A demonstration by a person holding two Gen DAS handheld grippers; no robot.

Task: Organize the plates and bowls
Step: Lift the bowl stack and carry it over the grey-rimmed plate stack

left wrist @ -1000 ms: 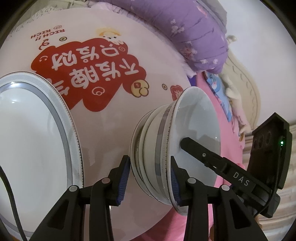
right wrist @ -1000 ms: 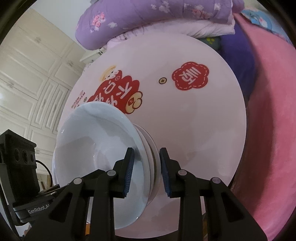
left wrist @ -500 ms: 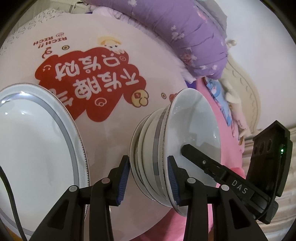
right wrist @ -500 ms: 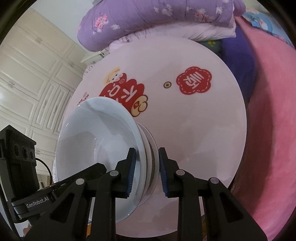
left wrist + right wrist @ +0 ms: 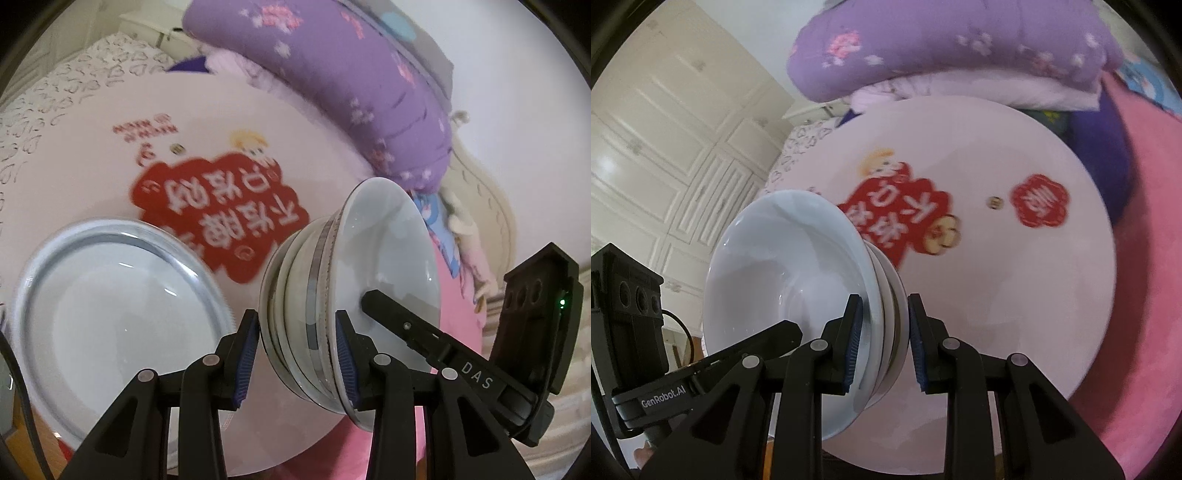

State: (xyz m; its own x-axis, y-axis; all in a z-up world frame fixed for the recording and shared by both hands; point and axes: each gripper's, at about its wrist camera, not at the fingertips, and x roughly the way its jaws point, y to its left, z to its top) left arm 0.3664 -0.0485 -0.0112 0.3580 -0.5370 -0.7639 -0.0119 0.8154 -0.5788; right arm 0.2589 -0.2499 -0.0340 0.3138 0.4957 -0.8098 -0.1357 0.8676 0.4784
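A stack of white bowls (image 5: 373, 273) with grey bands hangs tilted on its side above the round pink table (image 5: 92, 177). My left gripper (image 5: 295, 336) is shut on the stack's rims, its blue pads pressing the outermost and innermost bowls. My right gripper (image 5: 881, 328) is shut on the opposite edge of the same bowl stack (image 5: 783, 273). One of its fingers (image 5: 402, 325) shows inside the top bowl in the left wrist view. A large white plate (image 5: 110, 306) with a grey rim lies on the table at lower left.
The table top (image 5: 1015, 302) carries red cartoon prints. A purple floral quilt (image 5: 332, 92) is piled behind it. Pink bedding (image 5: 1145, 277) lies to the right, and cream cabinet doors (image 5: 665, 147) stand to the left.
Both grippers have risen with the bowl stack between them. The table and the plate now look smaller and farther below. Neither grip has changed.
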